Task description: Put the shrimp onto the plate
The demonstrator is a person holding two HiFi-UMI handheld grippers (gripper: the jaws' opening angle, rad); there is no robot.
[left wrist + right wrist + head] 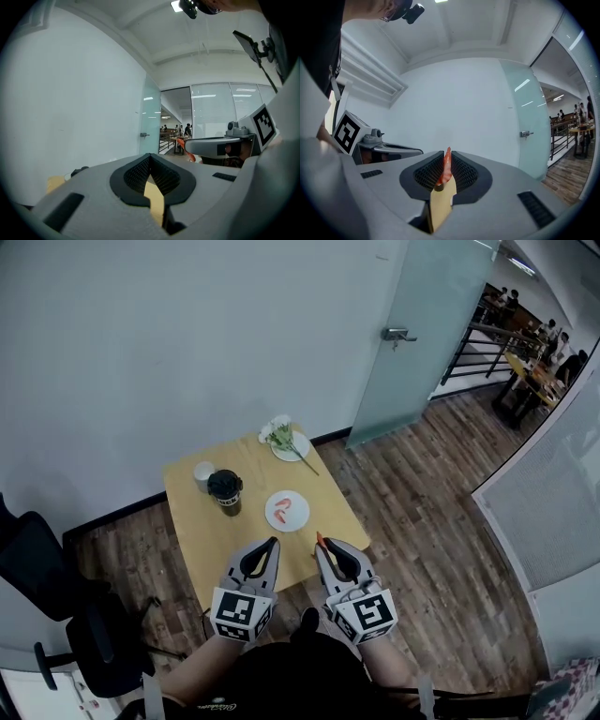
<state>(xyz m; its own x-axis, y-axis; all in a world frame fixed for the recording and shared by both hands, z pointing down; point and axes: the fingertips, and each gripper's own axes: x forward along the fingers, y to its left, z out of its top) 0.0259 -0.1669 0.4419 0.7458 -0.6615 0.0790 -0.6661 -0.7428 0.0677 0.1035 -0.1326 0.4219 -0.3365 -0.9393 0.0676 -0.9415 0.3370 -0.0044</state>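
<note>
A white plate [301,504] sits near the front middle of the small wooden table [208,538], with a pink shrimp [281,510] lying on it. My right gripper [320,541] hovers over the table's front edge, just below and right of the plate. In the right gripper view it [446,155] is shut on an orange shrimp [446,169] that stands up between the jaws. My left gripper [273,543] hangs beside it, level with it. In the left gripper view it [150,157] is shut with nothing in it, and the held shrimp [188,153] shows at the right.
A black cup [225,490] and a white cup [203,472] stand at the table's left. A plate with flowers [287,442] sits at the far corner. A black chair [56,606] is at the left, a glass door [422,334] at the far right. The floor is wood.
</note>
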